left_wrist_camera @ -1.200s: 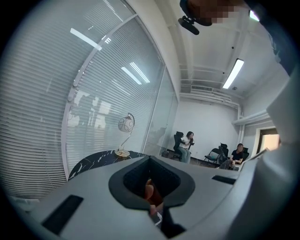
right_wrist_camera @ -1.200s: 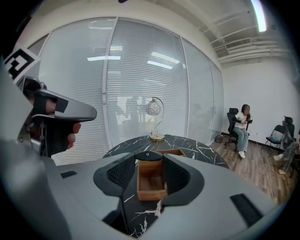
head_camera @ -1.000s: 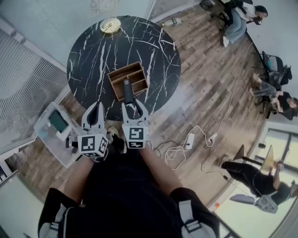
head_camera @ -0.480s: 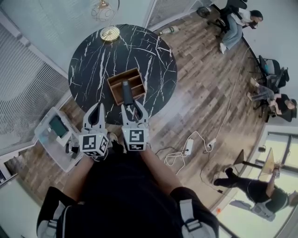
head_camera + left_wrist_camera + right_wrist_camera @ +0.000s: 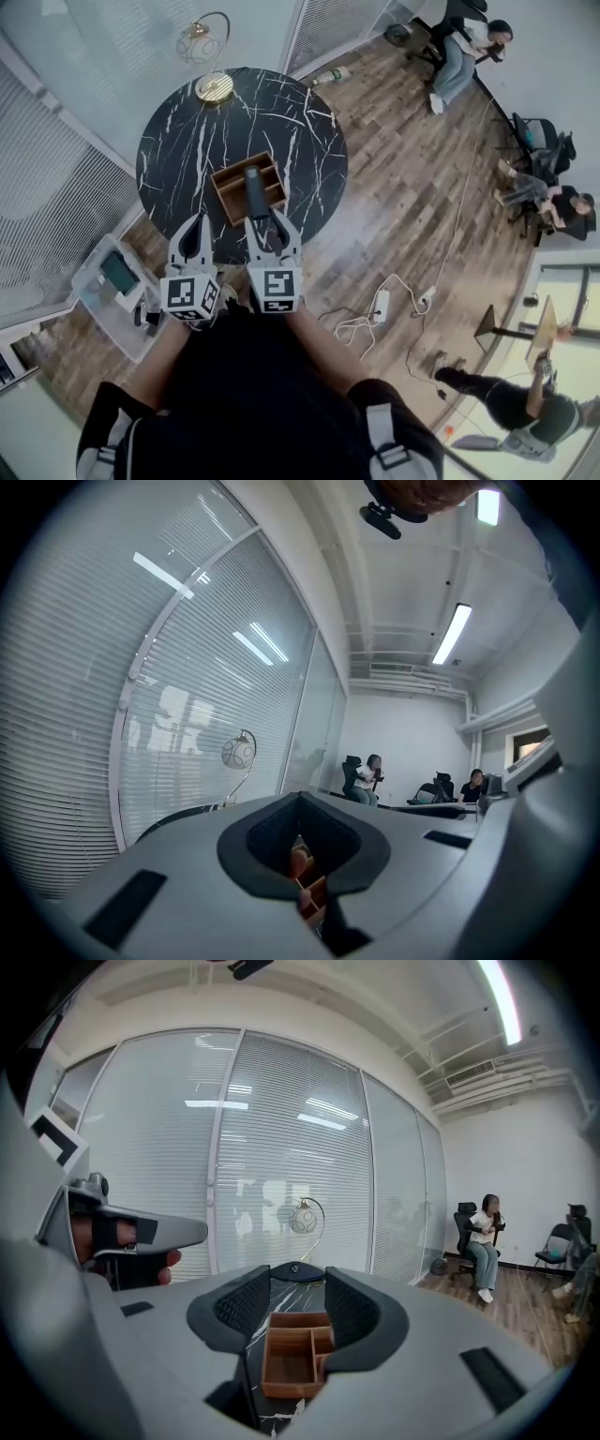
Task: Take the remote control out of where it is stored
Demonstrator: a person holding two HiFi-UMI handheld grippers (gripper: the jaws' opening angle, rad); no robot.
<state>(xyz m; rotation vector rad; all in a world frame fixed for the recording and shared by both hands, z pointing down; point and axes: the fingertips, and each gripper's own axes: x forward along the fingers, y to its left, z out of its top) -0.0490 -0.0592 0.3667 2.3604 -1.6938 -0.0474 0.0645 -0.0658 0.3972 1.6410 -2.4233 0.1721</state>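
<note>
A round black marble table (image 5: pixel 187 131) carries an open wooden organiser box (image 5: pixel 228 183). The dark remote control (image 5: pixel 254 190) shows lengthwise just ahead of my right gripper (image 5: pixel 268 217), its far end over the box. In the right gripper view the gripper (image 5: pixel 296 1309) stands open. Only the box (image 5: pixel 286 1358), its compartments bare, shows between the pads. No pad touches the remote there. My left gripper (image 5: pixel 195 220) hangs beside it, fingers together. In the left gripper view the gripper (image 5: pixel 302 850) leaves only a slit, with a sliver of brown wood behind it. Both grippers are short of the table's near edge.
A gold-based globe lamp (image 5: pixel 214 86) stands at the table's far rim. A clear plastic bin (image 5: pixel 112 277) sits on the floor to the left, and a power strip with cables (image 5: pixel 380 305) lies to the right. Seated people (image 5: pixel 464 47) are far off.
The view has pulled back: table and box look smaller and lower, and the lamp has come into sight. Both grippers keep their pose, the remote still ahead of the right fingers.
</note>
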